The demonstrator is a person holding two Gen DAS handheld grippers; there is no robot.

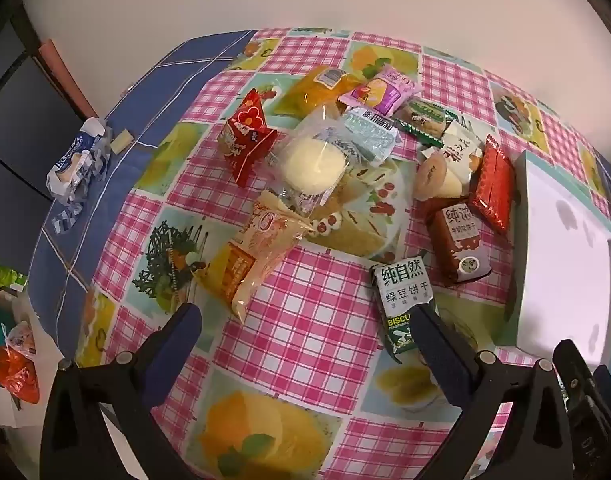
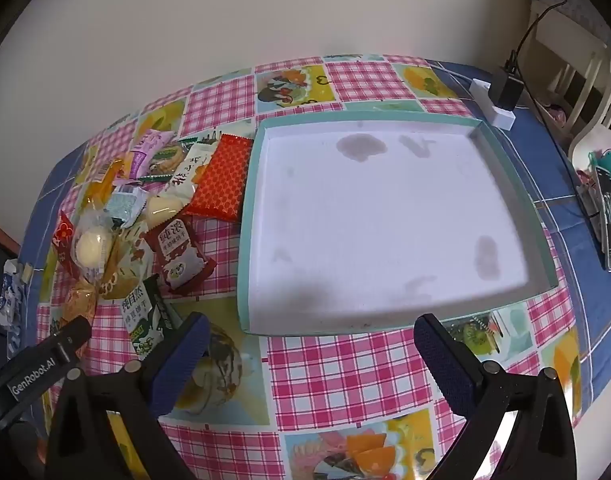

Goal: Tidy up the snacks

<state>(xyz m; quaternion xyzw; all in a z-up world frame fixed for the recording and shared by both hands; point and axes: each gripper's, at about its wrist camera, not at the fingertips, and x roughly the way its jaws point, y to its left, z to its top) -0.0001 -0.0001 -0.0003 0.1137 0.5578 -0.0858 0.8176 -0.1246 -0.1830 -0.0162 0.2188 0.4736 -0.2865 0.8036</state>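
Note:
Several wrapped snacks lie in a loose pile [image 1: 337, 152] on the checked tablecloth, among them a round pale bun in clear wrap [image 1: 313, 164], a red packet [image 1: 247, 138], a red foil bar [image 1: 491, 184], a brown biscuit pack [image 1: 459, 240] and a dark green biscuit pack [image 1: 405, 304]. A shallow white box with a teal rim [image 2: 385, 224] sits to the right of the pile with nothing in it. My left gripper [image 1: 305, 332] hovers open above the cloth, its right finger over the green pack's corner. My right gripper [image 2: 309, 340] stands open over the box's near rim.
The snack pile [image 2: 145, 208] also shows left of the box. A crumpled blue-white wrapper [image 1: 79, 162] lies at the table's left edge. A white power strip with a black plug [image 2: 499, 98] sits at the far right corner, with a chair and clutter beyond. A wall backs the table.

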